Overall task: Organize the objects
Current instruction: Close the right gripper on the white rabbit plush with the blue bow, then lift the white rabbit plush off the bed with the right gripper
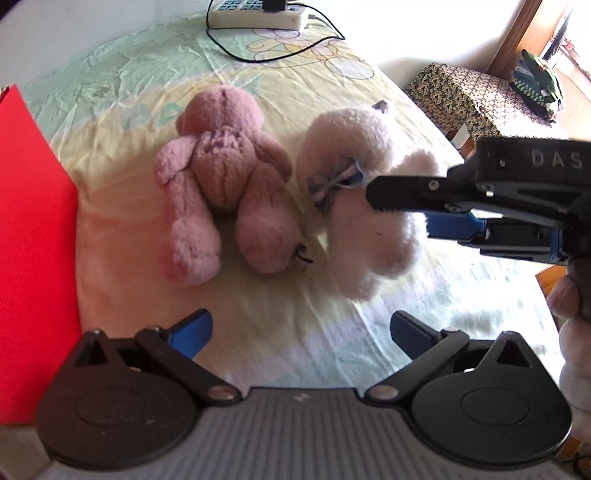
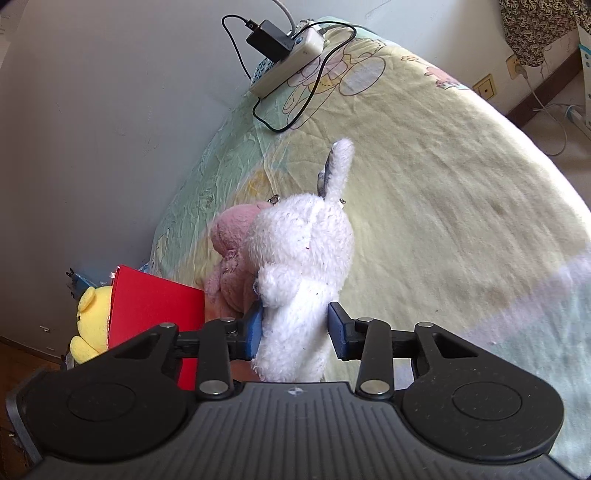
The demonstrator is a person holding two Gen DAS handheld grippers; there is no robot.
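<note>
A white plush toy [image 1: 354,155] lies on the bed beside a pink plush bear [image 1: 221,177] that rests on its back. My right gripper [image 1: 391,210] comes in from the right with its fingers on either side of the white toy's body. In the right wrist view both blue pads press into the white plush toy [image 2: 303,251] between the tips of the right gripper [image 2: 295,325], and the pink bear [image 2: 231,258] lies just behind it to the left. My left gripper [image 1: 301,328] hovers open above the sheet in front of both toys, holding nothing.
A red box [image 1: 33,240] [image 2: 155,306] stands at the bed's left edge, with a yellow plush [image 2: 92,317] behind it. A power strip [image 1: 258,14] [image 2: 291,55] with a black cable lies at the far end. A patterned covered stand [image 1: 465,96] is beyond the right edge.
</note>
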